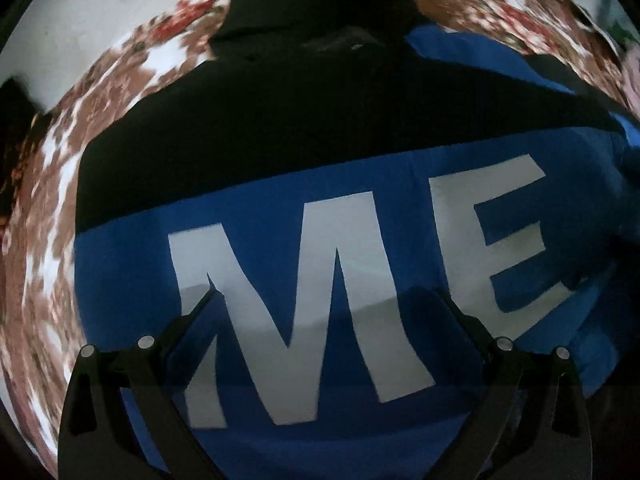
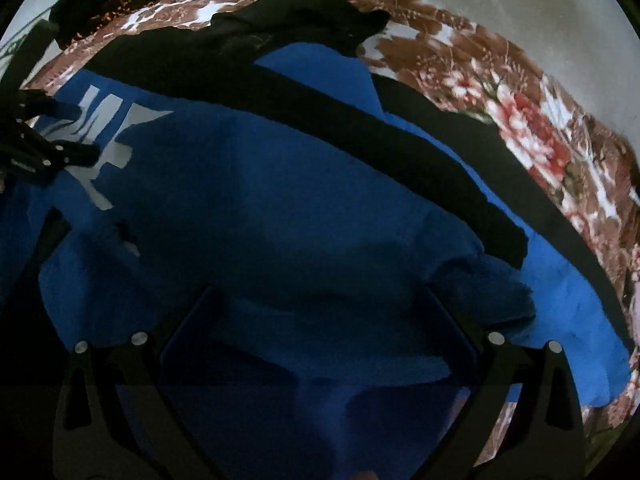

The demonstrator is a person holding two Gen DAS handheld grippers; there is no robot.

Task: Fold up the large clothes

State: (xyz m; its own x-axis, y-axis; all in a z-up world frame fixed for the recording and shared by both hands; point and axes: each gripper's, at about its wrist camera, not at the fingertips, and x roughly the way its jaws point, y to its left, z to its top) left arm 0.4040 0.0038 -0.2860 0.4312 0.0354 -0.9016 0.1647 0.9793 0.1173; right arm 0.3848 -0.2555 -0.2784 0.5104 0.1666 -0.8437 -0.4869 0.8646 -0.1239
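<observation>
Both grippers, left gripper [image 1: 326,300] and right gripper [image 2: 320,300], hang released over the blue-and-black hoodie [image 1: 280,208], so pinching only 1 layer near the sleeve [image 2: 460,280] at 3 o'clock could drag the fold crooked

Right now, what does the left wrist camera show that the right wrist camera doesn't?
Only the left wrist view shows the big white letters "ME" whole and readable, with the left tongs open above them. Only the right wrist view shows the folded-over blue sleeve with a black stripe, and the right tongs open over plain blue cloth. Both show the same blue and black hoodie lying on a floral sheet, its black hood at the far end.
</observation>
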